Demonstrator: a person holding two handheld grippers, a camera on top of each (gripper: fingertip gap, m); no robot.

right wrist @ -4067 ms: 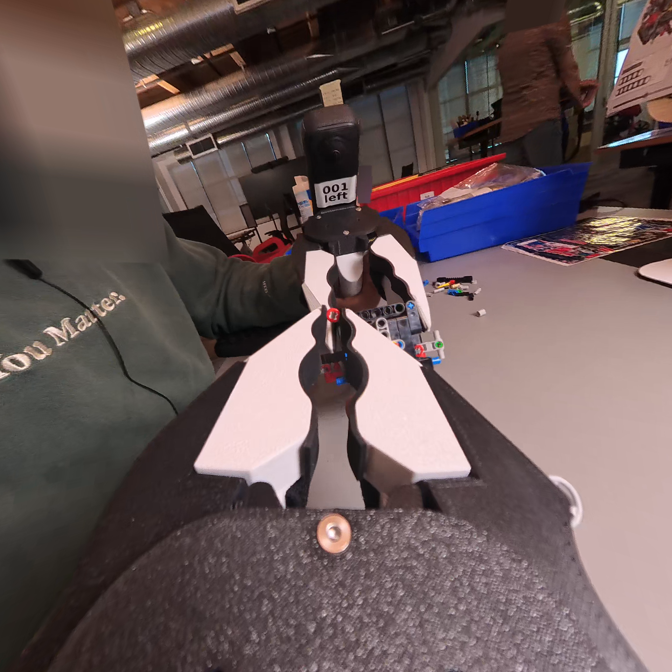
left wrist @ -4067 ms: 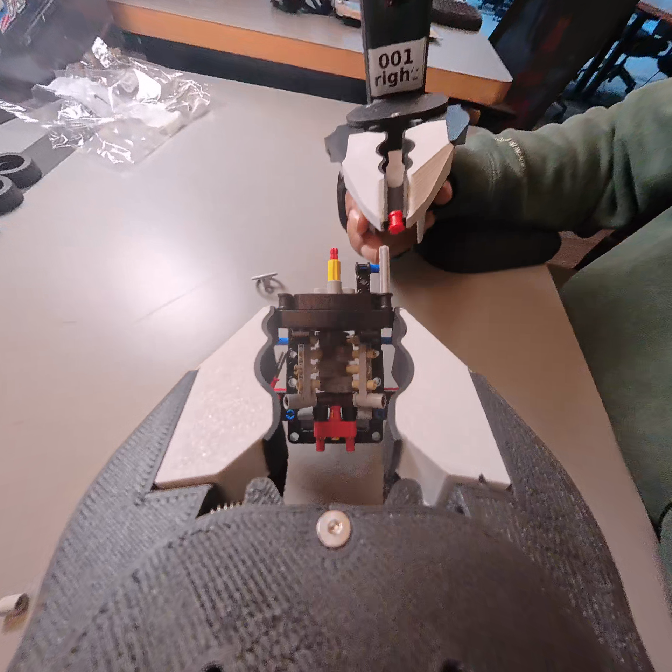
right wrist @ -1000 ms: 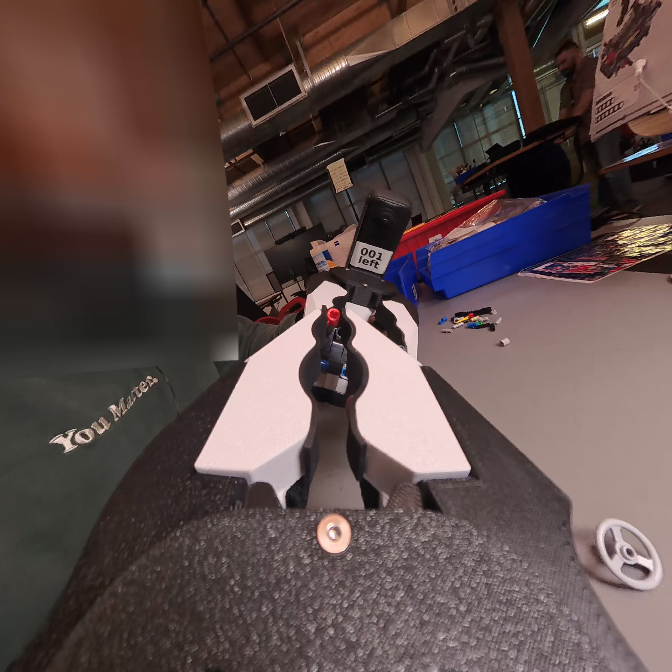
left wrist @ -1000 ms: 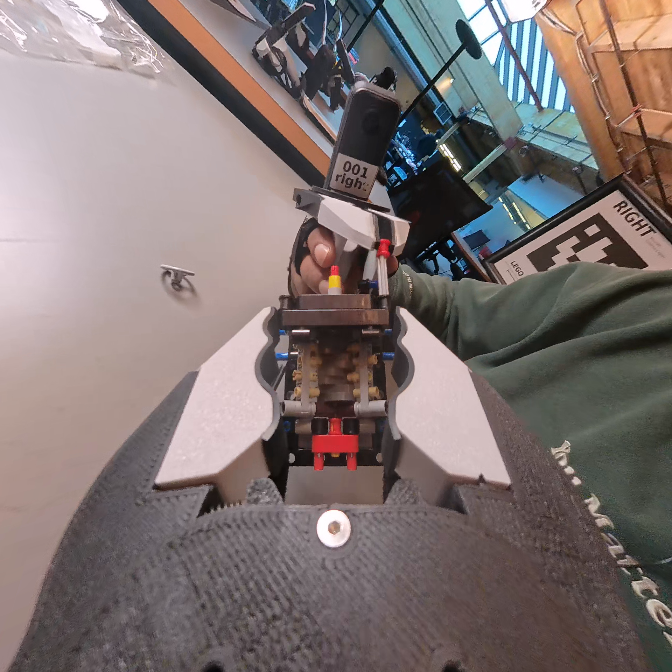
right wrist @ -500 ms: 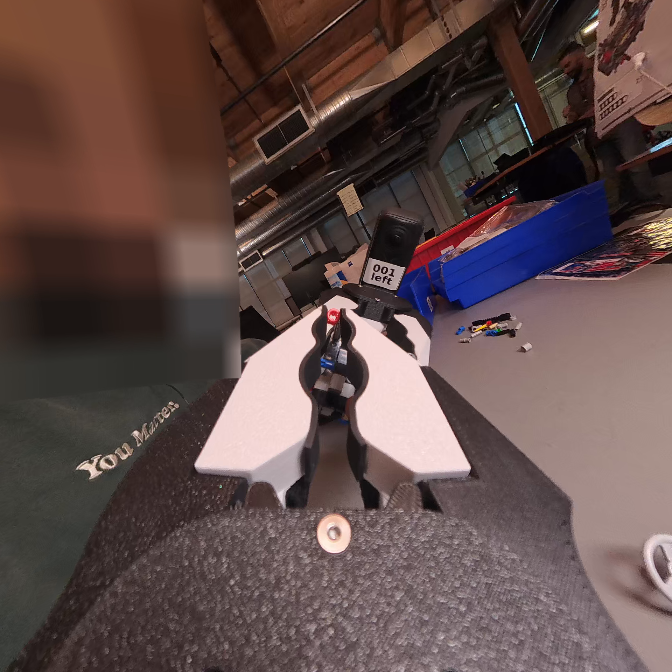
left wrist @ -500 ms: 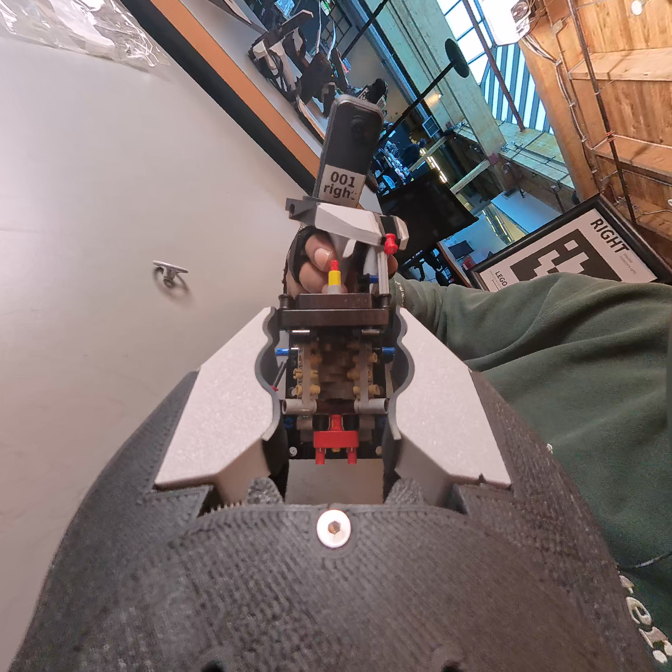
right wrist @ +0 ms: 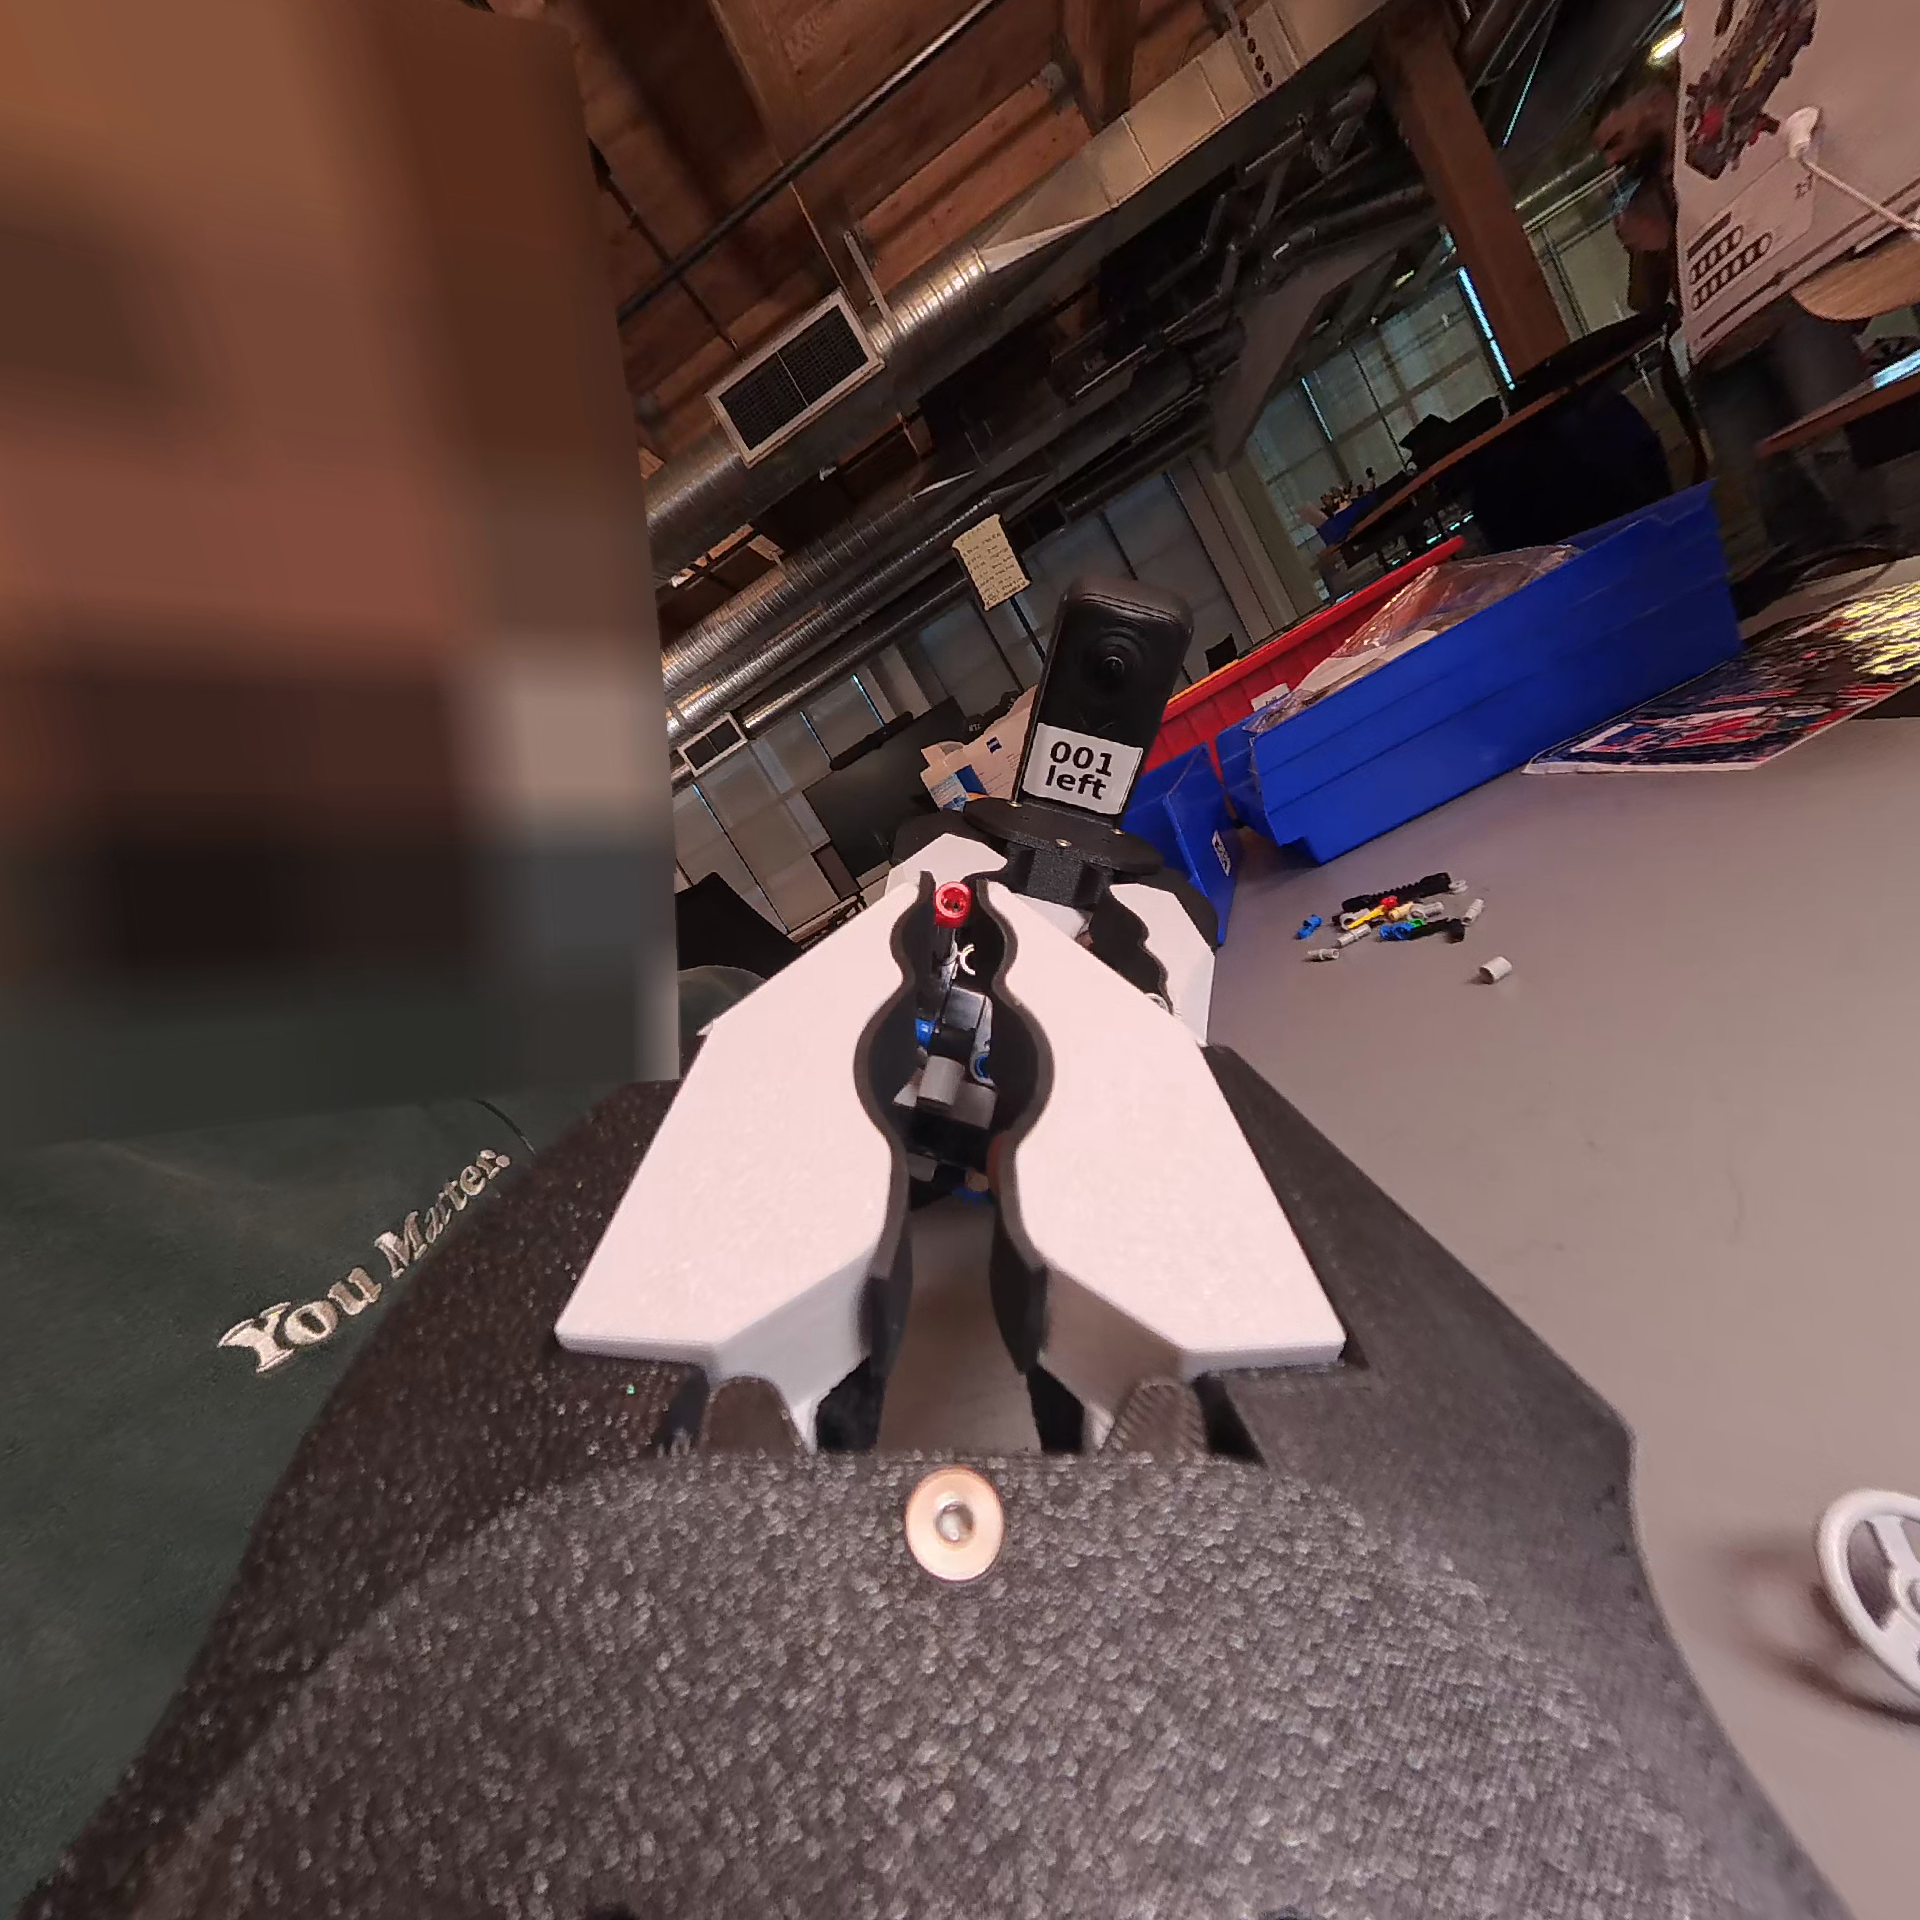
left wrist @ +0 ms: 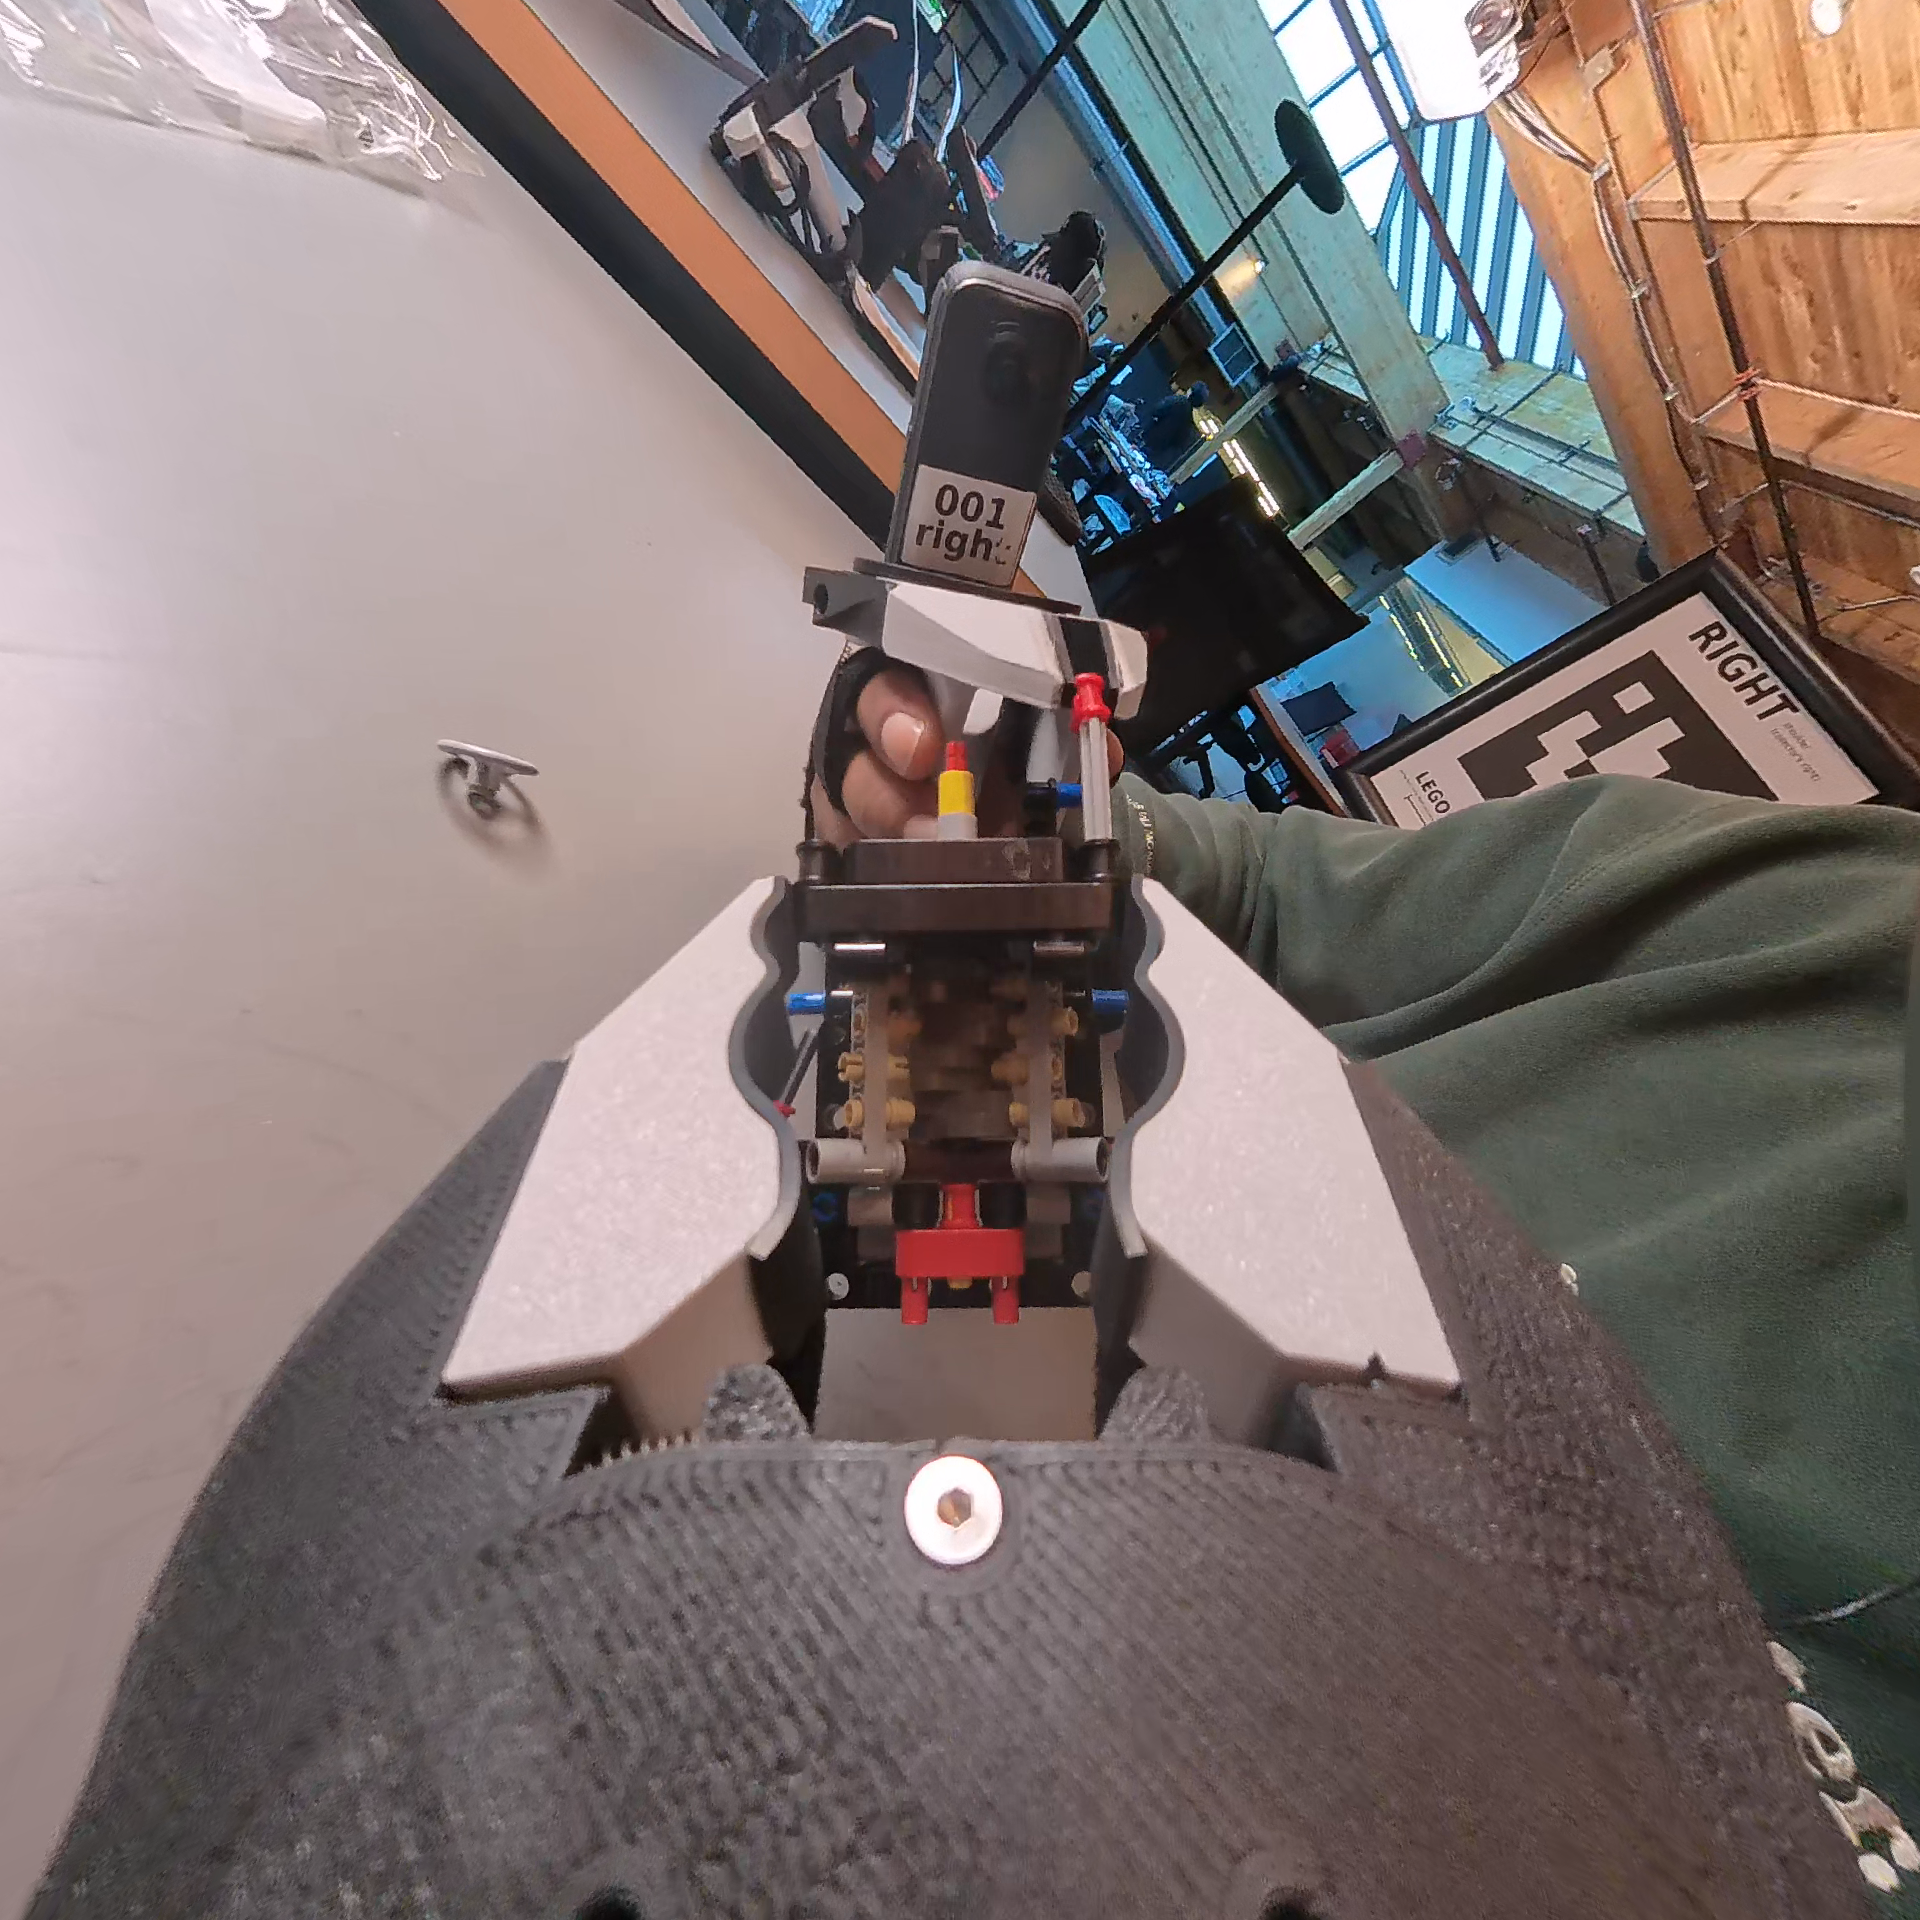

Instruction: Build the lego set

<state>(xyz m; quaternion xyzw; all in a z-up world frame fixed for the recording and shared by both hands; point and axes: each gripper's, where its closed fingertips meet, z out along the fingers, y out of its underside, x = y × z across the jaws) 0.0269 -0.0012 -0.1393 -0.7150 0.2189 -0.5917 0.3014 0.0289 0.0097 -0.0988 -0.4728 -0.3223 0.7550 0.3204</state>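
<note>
Left wrist view: a partly built Technic-style lego assembly (left wrist: 961, 1081) is clamped in the left claw (left wrist: 956, 1039), held off the surface (left wrist: 260, 623). At 12 o'clock, the right claw (right wrist: 951, 1039) is pinched shut on a red-tipped axle (left wrist: 1091, 764) at the assembly's far end. Plenty's probably left: loose pieces (right wrist: 1387, 920) and a white steering wheel (right wrist: 1875, 1558) sit unused.

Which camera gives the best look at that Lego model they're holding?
The left wrist view: the Lego model sits face-on between the left gripper fingers. In the right wrist view only slivers show between the right gripper fingers, nearly shut on a red-tipped rod.
</note>
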